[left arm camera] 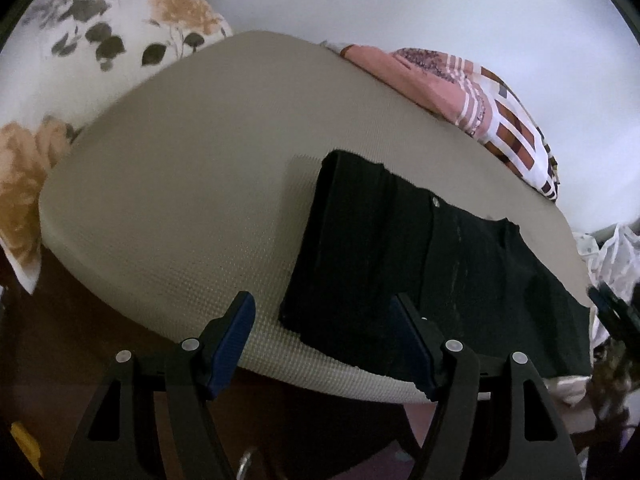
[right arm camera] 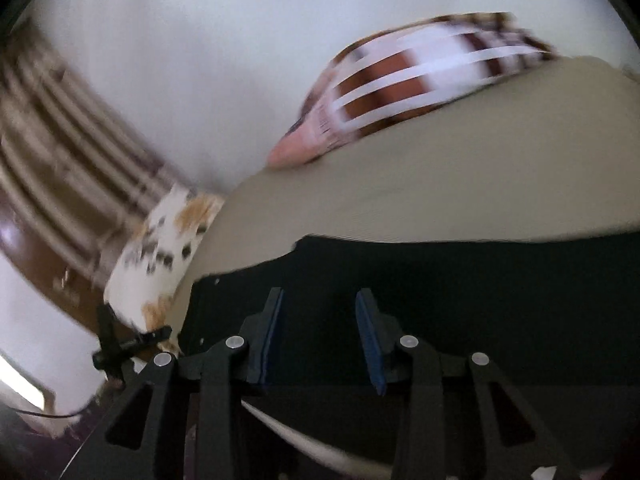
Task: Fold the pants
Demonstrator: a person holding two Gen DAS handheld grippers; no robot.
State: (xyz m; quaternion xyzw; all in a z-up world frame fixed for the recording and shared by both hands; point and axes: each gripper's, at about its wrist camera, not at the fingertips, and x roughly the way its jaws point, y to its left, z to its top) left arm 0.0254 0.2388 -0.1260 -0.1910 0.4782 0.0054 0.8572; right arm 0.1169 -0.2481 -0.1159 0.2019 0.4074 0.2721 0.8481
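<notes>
The black fabric pants [left arm camera: 420, 264] are being shown lying folded on a beige textured mattress pad [left arm camera: 192, 184], toward its near right part, with one straight folded edge facing the bare pad and a small metal button visible near the waistband. In the right wrist view the same pants [right arm camera: 460, 280] are being seen as a dark flat mass spread across the lower half of the pad [right arm camera: 440, 192].

The left gripper [left arm camera: 324, 340] is being held over the near edge of the pad, its blue-padded fingers [left arm camera: 236, 336] being kept spread wide apart; nothing is being pinched, though the right-hand finger is being seen against the corner of the pants, and contact cannot be told.

The right gripper [right arm camera: 320, 332] is being held above the pants with its fingers [right arm camera: 370, 340] parted by a moderate gap; no cloth is being seen pressed between them. This view is being smeared by motion blur.

A white pillow with a brown and grey floral print [left arm camera: 80, 52] is being seen beside the far left of the pad, and a pink, white and brown patterned cushion [left arm camera: 492, 112] is lying against its far right edge. Both are also being shown, blurred, in the right wrist view [right arm camera: 160, 256] [right arm camera: 400, 84]. A plain white wall [left arm camera: 440, 4] is being seen behind them.
</notes>
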